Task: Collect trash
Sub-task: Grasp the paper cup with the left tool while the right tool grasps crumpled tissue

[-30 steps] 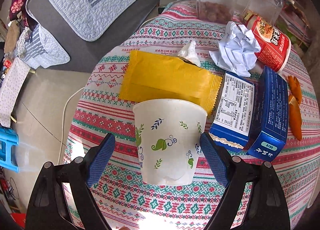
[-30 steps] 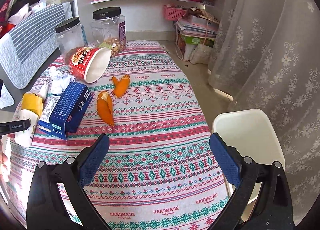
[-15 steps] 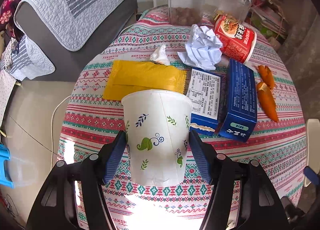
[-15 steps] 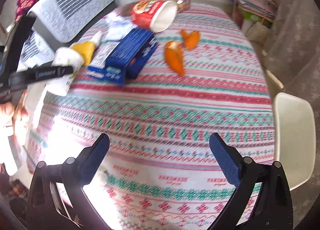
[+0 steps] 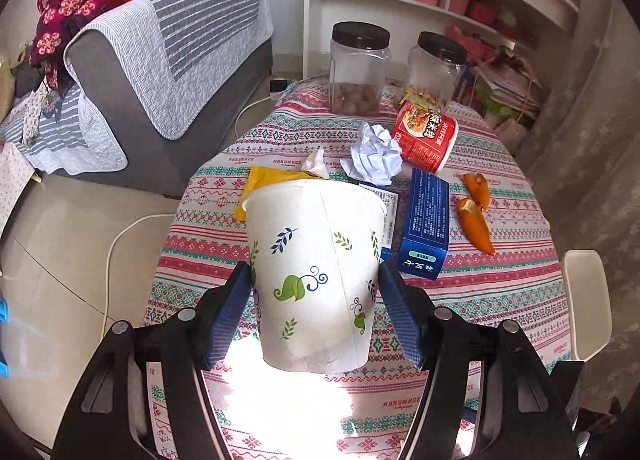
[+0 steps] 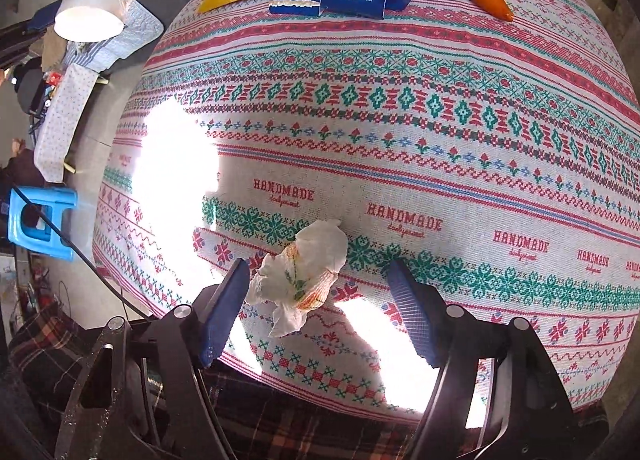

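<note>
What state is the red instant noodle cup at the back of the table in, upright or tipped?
Tipped. The red instant noodle cup lies on its side beside the crumpled white paper, printed wall facing up and rim toward the orange peels.

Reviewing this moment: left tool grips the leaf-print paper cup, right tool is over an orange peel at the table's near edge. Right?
Not quite. The right wrist view shows the right tool, jaws closing, over a crumpled tissue, not a peel. The left tool does grip the paper cup.

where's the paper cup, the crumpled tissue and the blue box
paper cup (image 5: 316, 276), left wrist view, middle of its printed side wall
crumpled tissue (image 6: 306, 268), right wrist view, centre of the wad
blue box (image 5: 426, 219), left wrist view, its long top face
</note>
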Motion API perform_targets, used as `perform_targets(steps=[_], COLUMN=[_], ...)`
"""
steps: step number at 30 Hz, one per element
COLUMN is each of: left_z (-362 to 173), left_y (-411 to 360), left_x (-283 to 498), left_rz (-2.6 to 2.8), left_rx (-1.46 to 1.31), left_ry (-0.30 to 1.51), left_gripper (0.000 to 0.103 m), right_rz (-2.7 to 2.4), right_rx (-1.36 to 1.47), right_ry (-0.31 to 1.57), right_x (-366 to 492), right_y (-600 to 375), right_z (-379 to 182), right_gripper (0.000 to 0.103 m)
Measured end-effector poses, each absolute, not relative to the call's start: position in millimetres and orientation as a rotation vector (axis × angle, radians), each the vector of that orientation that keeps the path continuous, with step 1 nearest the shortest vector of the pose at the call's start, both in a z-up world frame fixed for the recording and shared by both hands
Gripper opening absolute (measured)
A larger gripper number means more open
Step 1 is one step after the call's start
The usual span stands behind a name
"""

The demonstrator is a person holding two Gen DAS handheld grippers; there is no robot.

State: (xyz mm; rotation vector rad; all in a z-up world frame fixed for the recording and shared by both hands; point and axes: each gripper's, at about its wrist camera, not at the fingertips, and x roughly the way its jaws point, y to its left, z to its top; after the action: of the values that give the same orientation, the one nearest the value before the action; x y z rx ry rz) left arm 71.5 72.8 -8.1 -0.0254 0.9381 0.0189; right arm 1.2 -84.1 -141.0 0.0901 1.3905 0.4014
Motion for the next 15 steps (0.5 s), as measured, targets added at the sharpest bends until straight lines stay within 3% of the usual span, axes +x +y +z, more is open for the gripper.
perform_targets(steps=[2,5,6,10,15], left_z=[-8.7,-9.3,-10.3,-13.3,-9.8], left_y=[78.2,84.4,86.7,100.3,108.3], left_x=[68.7,65.8,63.9,62.9,61.1], left_rz=[0.024,0.034,0.04,0.059,0.062], left_rx=[-0.025,-0.018,-0.014,-0.021,-0.042], left_ry=[0.938,0.939,0.938,0.948,0.938], left_gripper=[0.064,0.064,0.064,0.064,0.064], right_rz=[0.392,0.386,0.383,0.385,0.395], right_rx=[0.077,0.06,0.05,0.033,0.048], right_ry=[1.37,1.349,1.343,1.325,1.292], right_x=[1.8,4.8,6.0,9.1,17.1], right_y=[-77.2,-67.8,-65.9,-59.2,-62.1], right_z=[-141.2,-141.3,-140.9,-141.7,-134.3], right_gripper=[0.066,0.056,0.044,0.025,0.024])
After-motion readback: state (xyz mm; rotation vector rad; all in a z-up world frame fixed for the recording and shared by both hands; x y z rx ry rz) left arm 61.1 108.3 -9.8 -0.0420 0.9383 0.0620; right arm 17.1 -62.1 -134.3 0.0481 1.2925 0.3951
